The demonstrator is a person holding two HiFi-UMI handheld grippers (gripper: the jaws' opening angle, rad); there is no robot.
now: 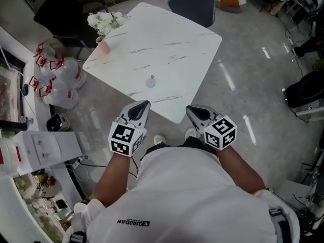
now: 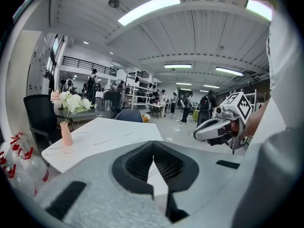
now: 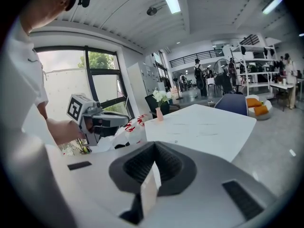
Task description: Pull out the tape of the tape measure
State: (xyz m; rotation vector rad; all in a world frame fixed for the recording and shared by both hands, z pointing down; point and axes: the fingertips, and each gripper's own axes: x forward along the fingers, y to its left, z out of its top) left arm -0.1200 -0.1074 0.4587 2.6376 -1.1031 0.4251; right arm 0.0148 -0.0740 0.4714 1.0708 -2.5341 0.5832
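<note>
Progress on the tape?
None that shows. At the far left a vase (image 1: 103,45) of white flowers stands on the table (image 1: 172,39), no part of the job.
And the left gripper (image 1: 144,106)?
Jaws pressed together on nothing, held off the table's near corner.
The tape measure (image 1: 150,81)?
I take it to be the small round thing lying on the tabletop, beyond both grippers and apart from them. It is too small to show any tape drawn out.
The right gripper (image 1: 191,110)?
Closed too, and empty. Reaching, gripping case and tape end, and pulling are all left, I judge.
</note>
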